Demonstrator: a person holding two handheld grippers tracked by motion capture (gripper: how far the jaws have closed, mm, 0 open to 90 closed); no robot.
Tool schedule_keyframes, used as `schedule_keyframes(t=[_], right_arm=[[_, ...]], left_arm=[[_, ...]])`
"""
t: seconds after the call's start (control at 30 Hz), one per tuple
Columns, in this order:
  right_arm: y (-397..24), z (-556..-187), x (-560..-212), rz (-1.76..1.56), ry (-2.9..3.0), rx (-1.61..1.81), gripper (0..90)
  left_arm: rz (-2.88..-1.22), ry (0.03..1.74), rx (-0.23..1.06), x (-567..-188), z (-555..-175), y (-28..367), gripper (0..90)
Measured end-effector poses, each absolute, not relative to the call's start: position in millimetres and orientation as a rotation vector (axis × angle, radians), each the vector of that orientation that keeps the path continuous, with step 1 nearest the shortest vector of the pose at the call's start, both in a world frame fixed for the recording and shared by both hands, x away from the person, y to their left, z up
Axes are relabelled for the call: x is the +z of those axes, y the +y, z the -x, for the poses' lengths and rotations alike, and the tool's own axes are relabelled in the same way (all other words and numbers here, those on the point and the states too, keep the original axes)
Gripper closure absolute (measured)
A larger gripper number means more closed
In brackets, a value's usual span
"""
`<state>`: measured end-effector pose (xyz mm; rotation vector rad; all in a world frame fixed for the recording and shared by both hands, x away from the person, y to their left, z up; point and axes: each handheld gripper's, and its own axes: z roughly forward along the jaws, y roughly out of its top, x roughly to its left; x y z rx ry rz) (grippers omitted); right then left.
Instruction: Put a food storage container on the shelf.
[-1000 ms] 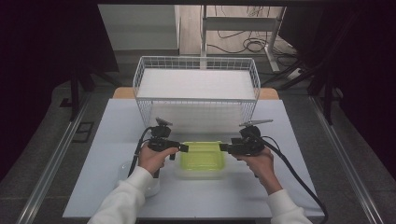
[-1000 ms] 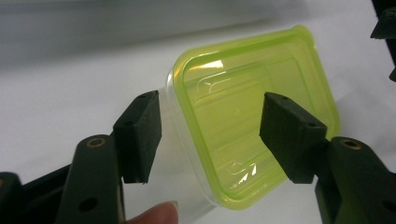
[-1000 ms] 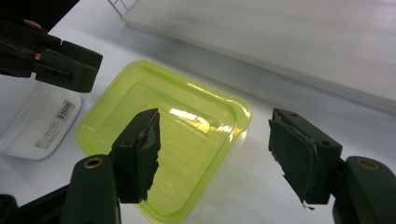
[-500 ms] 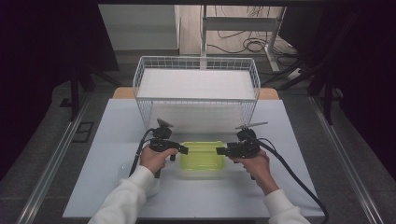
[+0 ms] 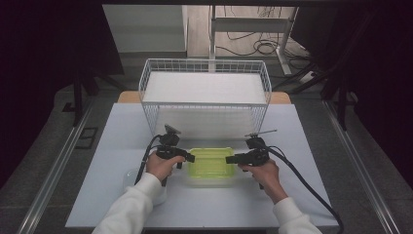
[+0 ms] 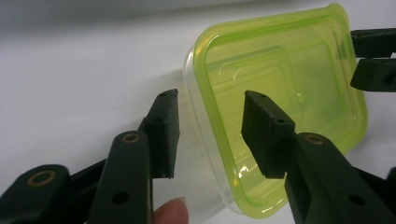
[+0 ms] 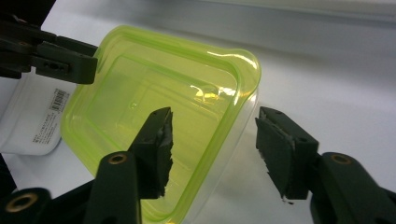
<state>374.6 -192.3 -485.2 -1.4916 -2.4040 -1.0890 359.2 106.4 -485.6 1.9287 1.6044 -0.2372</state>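
Both hands are in on the green-lidded container (image 5: 210, 163), sitting on the white tabletop (image 5: 122, 126) just in front of the wire basket (image 5: 204, 87), its long axis running side to side between them. The left tool (image 6: 210, 123) comes at the left short end, jaws apart and straddling the lid's rim, one pad (image 6: 164, 130) outside, one over the lid; they've just been closing but aren't pressing yet. The right tool (image 7: 212, 149) mirrors it on the right end, jaws also closing in, the rim between them, a gap showing on both sides. Each hand looks equally near its own end. Beside the box lies a white tub (image 7: 35, 121) with a barcode label, the print too small to read.
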Motion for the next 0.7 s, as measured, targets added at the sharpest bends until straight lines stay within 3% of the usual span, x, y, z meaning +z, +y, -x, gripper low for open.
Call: schedule_keyframes(t=[0.3,0.47,0.53,0.7], right_arm=[[-190.6,-377.8,-491.9,1.488,-2.325,-1.055,55.3],[-197.3,-380.5,-496.9,1.501,-2.209,-1.081,61.0],[-199.1,-380.9,-496.7,1.508,-2.208,-1.076,67.5],[-200.5,-380.0,-495.2,1.516,-2.214,-1.076,70.3]], left_arm=[[-1.892,1.603,-0.318,-490.6,-359.9,104.2,61.6],[-1.897,1.608,-0.313,-490.5,-359.8,104.5,64.4],[-1.896,1.609,-0.302,-489.7,-359.0,104.1,66.2],[-1.872,1.610,-0.302,-487.8,-357.1,104.3,69.0]])
